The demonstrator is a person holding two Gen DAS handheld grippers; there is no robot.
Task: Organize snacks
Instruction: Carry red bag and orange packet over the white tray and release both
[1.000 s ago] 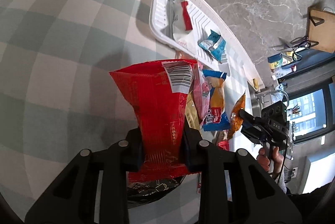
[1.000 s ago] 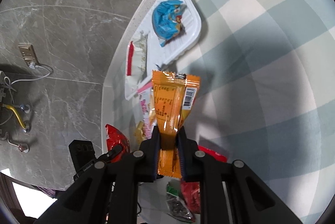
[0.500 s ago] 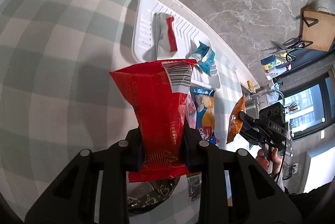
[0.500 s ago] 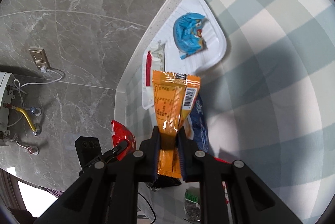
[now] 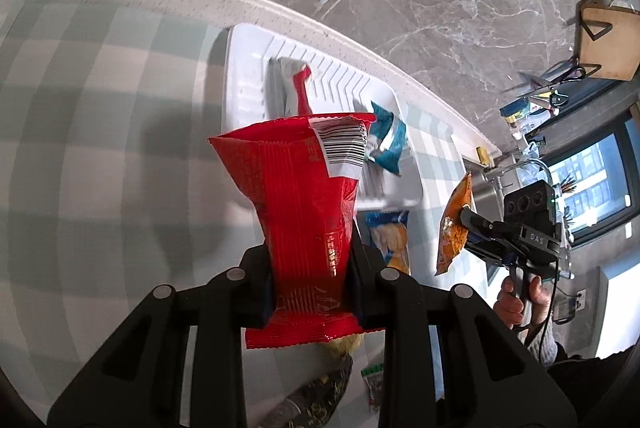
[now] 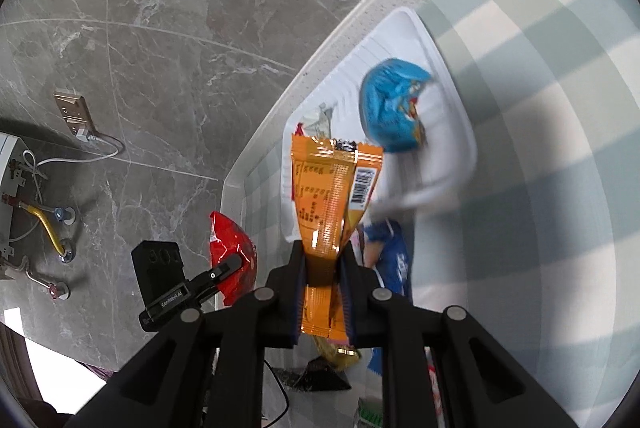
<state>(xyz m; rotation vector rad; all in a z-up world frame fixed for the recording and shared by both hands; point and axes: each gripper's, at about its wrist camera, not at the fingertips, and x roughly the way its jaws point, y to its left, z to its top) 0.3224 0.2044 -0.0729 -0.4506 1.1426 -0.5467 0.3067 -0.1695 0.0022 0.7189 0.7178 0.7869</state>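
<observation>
My left gripper [image 5: 310, 280] is shut on a red snack packet [image 5: 300, 188] and holds it up above the checked tablecloth. My right gripper [image 6: 323, 280] is shut on an orange snack packet [image 6: 332, 188], also held in the air. A white tray [image 5: 248, 84] lies beyond, by the table's far edge; it also shows in the right wrist view [image 6: 460, 132]. On it lie a silver and red packet [image 5: 294, 88] and a blue packet [image 6: 394, 116]. The right gripper with its orange packet [image 5: 454, 224] shows in the left wrist view.
A blue and yellow packet [image 5: 390, 240] lies on the cloth near the tray. More packets lie under the grippers, a dark one [image 5: 320, 392] and a small green one [image 5: 374, 384]. A grey marble floor [image 6: 160, 28] lies beyond the table edge. A sink [image 5: 504, 180] stands at the right.
Both grippers have risen and tilted towards the tray while keeping their packets. The tray now sits nearer the middle of both views, and more floor shows.
</observation>
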